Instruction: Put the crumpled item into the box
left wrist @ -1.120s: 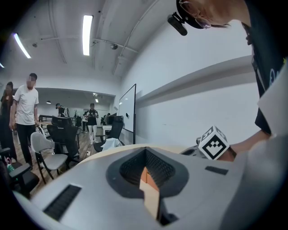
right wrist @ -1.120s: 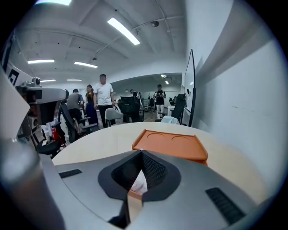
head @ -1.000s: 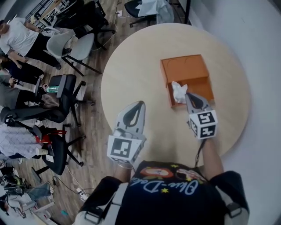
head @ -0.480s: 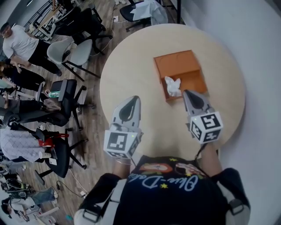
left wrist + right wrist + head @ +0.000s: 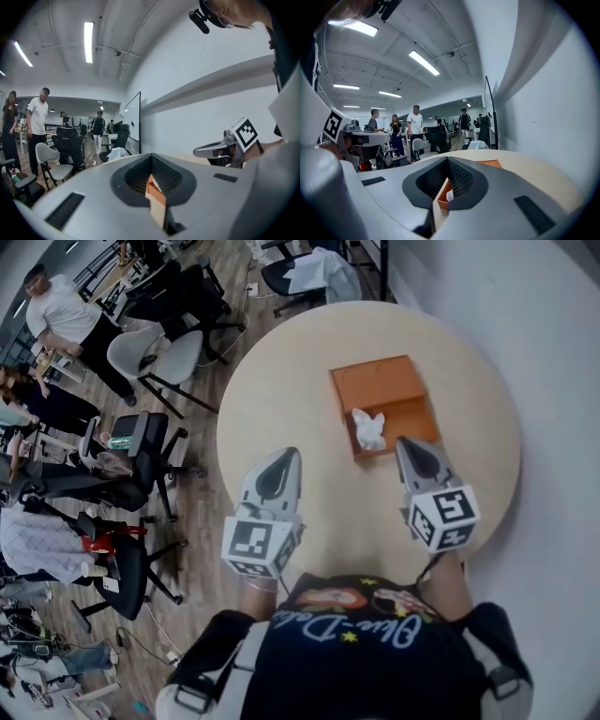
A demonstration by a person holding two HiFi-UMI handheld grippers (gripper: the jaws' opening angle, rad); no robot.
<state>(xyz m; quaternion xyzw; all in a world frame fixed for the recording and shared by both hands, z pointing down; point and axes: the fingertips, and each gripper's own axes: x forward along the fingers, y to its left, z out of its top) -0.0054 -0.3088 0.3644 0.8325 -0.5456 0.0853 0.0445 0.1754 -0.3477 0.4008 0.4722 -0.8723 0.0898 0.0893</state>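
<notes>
Head view: a round pale desk (image 5: 281,390) carries an orange box (image 5: 380,388), and the white crumpled item (image 5: 368,429) lies in the box's open near half, at its left end, rising a little above the rim. Both grippers hover over the desk's near edge, pointing away from the person. The left gripper (image 5: 284,457) is well to the left of the box. The right gripper (image 5: 409,444) is just short of the box's near right corner and apart from the crumpled item. In the left gripper view its jaws are drawn together to a thin slit with nothing between them; only a sliver of the orange box shows through it. The right gripper view shows the same: jaws all but closed, empty, with the box and a bit of the white item seen beyond. Office chairs (image 5: 141,437) stand on the wooden floor left of the desk.
</notes>
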